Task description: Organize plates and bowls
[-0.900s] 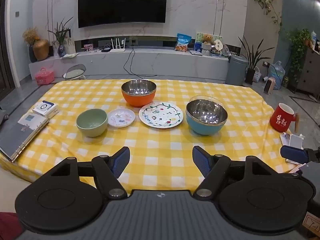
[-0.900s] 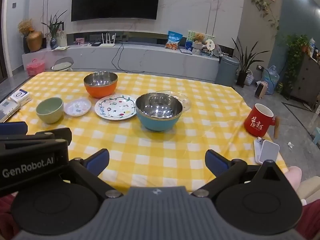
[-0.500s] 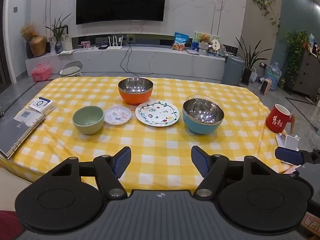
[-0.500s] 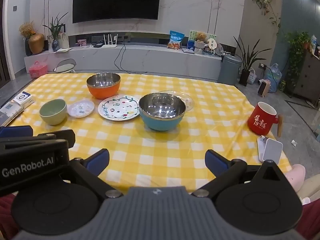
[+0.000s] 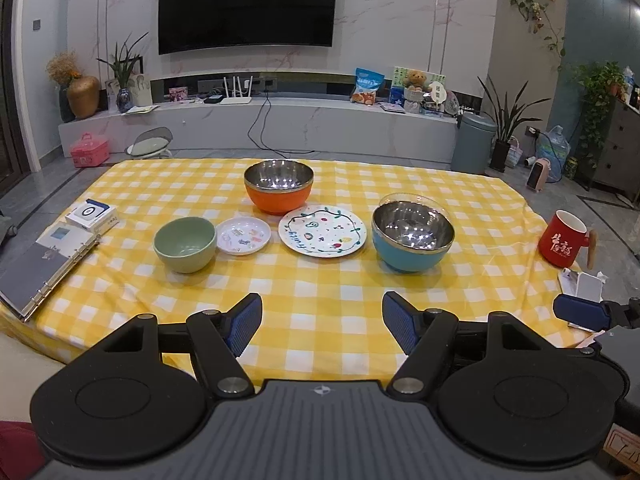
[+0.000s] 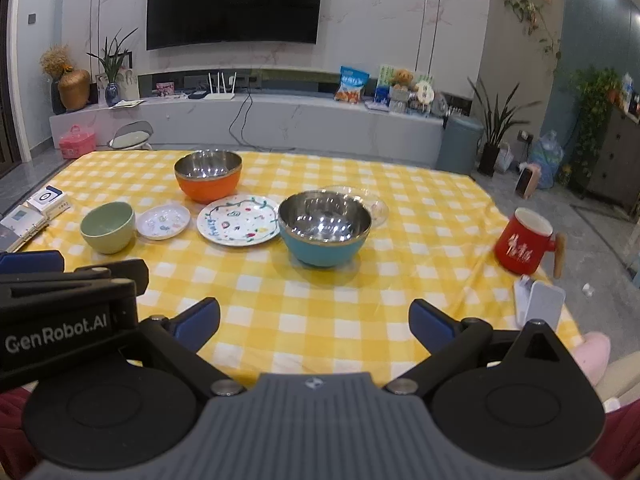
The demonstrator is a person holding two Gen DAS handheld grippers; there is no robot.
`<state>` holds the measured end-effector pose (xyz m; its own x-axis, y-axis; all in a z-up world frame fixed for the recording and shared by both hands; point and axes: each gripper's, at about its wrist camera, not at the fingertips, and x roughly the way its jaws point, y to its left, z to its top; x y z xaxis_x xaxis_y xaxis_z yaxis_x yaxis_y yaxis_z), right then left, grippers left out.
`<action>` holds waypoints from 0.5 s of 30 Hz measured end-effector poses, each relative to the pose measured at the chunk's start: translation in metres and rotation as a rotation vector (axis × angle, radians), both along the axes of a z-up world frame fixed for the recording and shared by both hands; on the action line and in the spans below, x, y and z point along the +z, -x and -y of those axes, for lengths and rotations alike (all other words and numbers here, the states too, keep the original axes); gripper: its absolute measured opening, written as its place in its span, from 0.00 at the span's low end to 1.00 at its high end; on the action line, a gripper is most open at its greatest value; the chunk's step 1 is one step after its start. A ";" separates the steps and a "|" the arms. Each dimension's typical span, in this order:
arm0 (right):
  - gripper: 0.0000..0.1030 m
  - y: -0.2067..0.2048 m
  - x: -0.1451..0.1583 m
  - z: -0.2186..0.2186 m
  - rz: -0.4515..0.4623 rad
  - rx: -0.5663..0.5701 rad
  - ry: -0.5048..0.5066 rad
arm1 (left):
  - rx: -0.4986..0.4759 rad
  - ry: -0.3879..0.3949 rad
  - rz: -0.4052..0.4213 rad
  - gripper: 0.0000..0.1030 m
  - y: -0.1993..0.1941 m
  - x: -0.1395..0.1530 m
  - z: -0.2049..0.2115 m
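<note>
On the yellow checked tablecloth (image 5: 320,280) stand a green bowl (image 5: 185,244), a small white plate (image 5: 243,235), a large painted plate (image 5: 322,231), an orange steel-lined bowl (image 5: 279,186) behind them, and a blue steel-lined bowl (image 5: 413,235) with a clear glass plate (image 6: 360,198) behind it. My left gripper (image 5: 322,322) is open and empty over the near table edge. My right gripper (image 6: 314,322) is open and empty, also at the near edge. All dishes lie well ahead of both.
A red mug (image 5: 564,239) and a white phone (image 6: 540,306) sit at the table's right edge. A ring binder (image 5: 44,268) and a small box (image 5: 91,215) lie at the left edge. A TV cabinet stands behind the table.
Both grippers have drifted slightly, so the dishes shift a little in view. Both stay open and empty; no dish has moved.
</note>
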<state>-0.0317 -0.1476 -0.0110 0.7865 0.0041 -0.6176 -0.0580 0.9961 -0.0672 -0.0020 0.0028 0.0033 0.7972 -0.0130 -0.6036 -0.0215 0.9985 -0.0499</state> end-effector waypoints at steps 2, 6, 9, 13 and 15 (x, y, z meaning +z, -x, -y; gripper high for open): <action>0.95 0.000 0.001 -0.001 0.004 0.001 0.008 | 0.001 0.007 -0.002 0.79 0.000 0.000 -0.001; 0.95 0.000 0.000 0.000 0.000 -0.002 0.007 | -0.003 0.010 -0.004 0.79 0.000 -0.001 -0.001; 0.94 -0.002 -0.001 0.001 -0.012 -0.003 -0.005 | 0.006 0.024 -0.004 0.79 0.001 -0.002 -0.003; 0.94 -0.002 -0.002 0.000 -0.008 -0.002 0.006 | -0.001 0.012 -0.012 0.79 0.000 -0.003 -0.001; 0.94 -0.003 -0.003 0.001 -0.017 -0.001 -0.001 | 0.000 0.013 -0.017 0.79 0.000 -0.003 -0.001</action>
<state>-0.0291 -0.1482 -0.0135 0.7762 0.0038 -0.6305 -0.0580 0.9962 -0.0654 -0.0017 0.0038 0.0000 0.7870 -0.0208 -0.6166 -0.0222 0.9978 -0.0621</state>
